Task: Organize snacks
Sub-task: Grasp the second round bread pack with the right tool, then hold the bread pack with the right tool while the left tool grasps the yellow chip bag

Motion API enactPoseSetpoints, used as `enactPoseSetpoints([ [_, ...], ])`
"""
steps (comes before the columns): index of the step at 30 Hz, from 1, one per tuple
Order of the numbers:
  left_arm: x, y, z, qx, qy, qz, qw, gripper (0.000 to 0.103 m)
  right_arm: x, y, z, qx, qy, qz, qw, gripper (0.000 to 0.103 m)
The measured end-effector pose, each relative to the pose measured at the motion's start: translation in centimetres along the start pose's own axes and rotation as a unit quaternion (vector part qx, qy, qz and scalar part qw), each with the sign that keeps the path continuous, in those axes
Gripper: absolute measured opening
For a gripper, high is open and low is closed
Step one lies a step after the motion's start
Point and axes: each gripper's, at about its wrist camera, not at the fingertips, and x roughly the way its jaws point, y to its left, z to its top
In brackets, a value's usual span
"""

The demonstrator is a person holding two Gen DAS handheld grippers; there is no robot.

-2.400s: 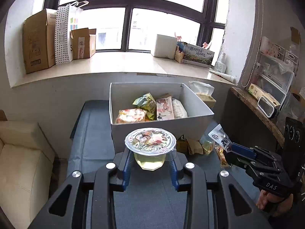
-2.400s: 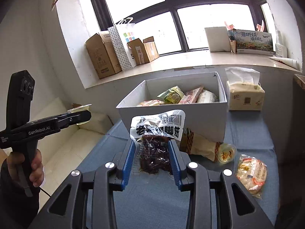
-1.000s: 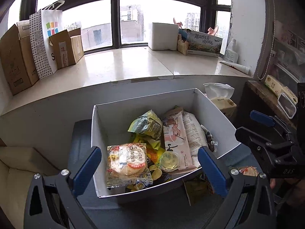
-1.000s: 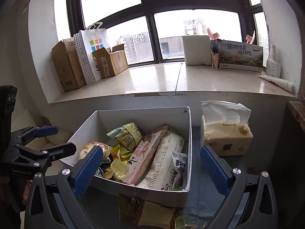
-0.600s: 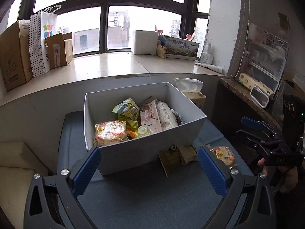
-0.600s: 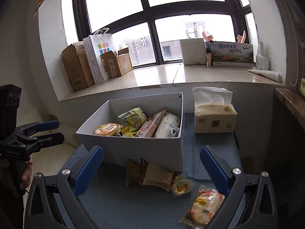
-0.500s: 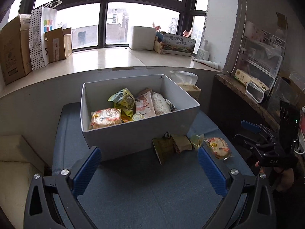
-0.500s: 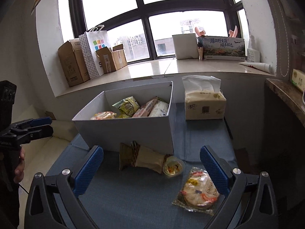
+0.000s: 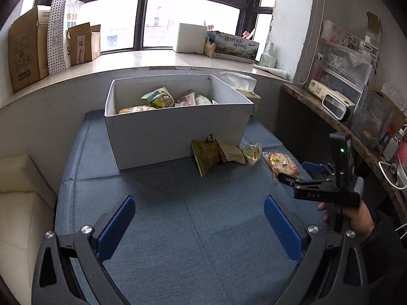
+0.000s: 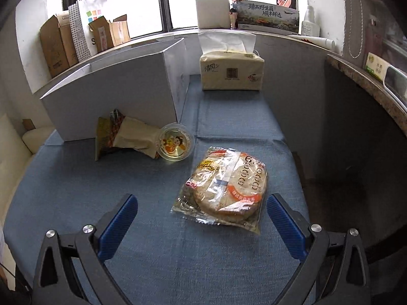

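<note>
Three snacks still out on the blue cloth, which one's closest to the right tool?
The clear-wrapped round cake, lying just ahead of the open right tool. The jelly cup and the brown packet lie farther off, against the white box.

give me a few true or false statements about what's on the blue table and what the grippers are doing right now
1. Both grippers are open and hold nothing. True: the left gripper and the right gripper are spread wide.
2. The jelly cup stands upright. False: it lies on its side, lid facing the camera.
3. The wrapped round cake lies inside the white box. False: it lies on the table, in front of the right gripper.
4. A tissue pack stands beside the box. True.
</note>
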Motion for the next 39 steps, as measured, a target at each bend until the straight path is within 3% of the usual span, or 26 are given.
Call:
enactPoseSetpoints([
  [11, -0.5, -0.3, -1.5, 0.004, -0.004, 0.011, 0.9999, 0.103, 4.2, -0.7, 2.7, 0.011, 0.039, -0.035, 0.999, 0.103],
  [17, -0.2, 0.0, -1.6, -0.002, 0.002, 0.014, 0.9999, 0.103, 5.6, -1.2, 2.5, 0.019, 0.070, -0.038, 0.997, 0.103],
  [25, 0.4, -0.2, -1.7, 0.004, 0.007, 0.018, 0.9998, 0.103, 5.0, -0.9, 2.0, 0.002, 0.048, -0.039, 0.998, 0.080],
  [33, 1.6, -0.8, -1.3, -0.003, 0.023, 0.016, 0.9996, 0.103, 4.3, -1.6, 1.7, 0.026, 0.036, -0.006, 0.999, 0.080],
  [39, 4.2, -2.2, 0.8, 0.027, 0.033, 0.012, 0.9990, 0.103, 1.7, -1.7, -0.3, 0.055, 0.017, 0.026, 0.998, 0.080],
])
